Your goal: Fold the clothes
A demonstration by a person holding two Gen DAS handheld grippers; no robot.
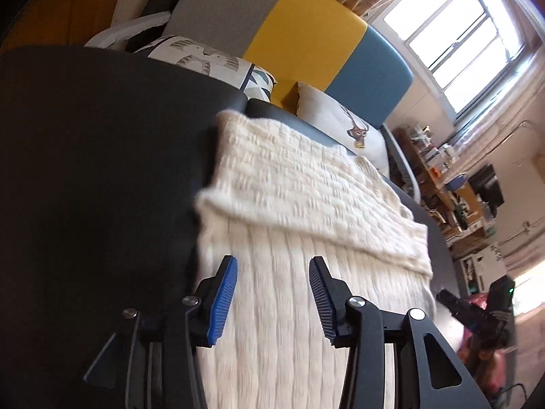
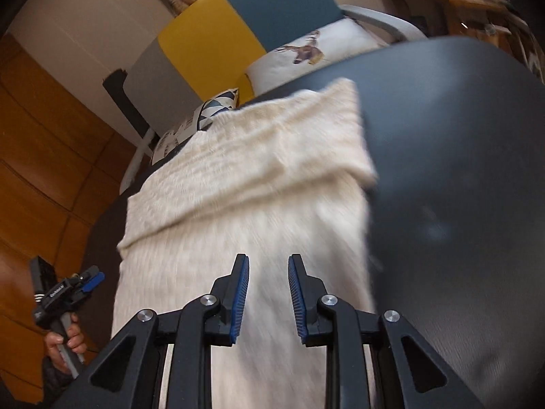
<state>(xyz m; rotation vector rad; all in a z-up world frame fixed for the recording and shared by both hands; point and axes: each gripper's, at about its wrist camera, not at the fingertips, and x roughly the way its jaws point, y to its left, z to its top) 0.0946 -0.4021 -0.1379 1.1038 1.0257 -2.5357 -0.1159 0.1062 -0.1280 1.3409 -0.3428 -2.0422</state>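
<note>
A cream knitted sweater (image 1: 289,204) (image 2: 238,204) lies on a dark tabletop (image 1: 102,170) (image 2: 460,170). Its far part is folded back over the near part and forms a thick edge across it. My left gripper (image 1: 272,260) hovers over the sweater's near left part, jaws apart with nothing between the blue pads. My right gripper (image 2: 269,259) hangs above the near part too. Its jaws stand a narrow gap apart and hold nothing. Each view catches the other gripper off to the side (image 1: 477,310) (image 2: 78,283), with a hand (image 2: 64,337) on the left one's handle.
Beyond the table stands a bed with a grey, yellow and blue headboard (image 1: 306,27) (image 2: 218,34) and printed pillows (image 1: 351,126) (image 2: 313,51). A cluttered shelf (image 1: 453,184) and a bright window (image 1: 460,34) are to the right, and wooden panelling (image 2: 44,136) is to the left.
</note>
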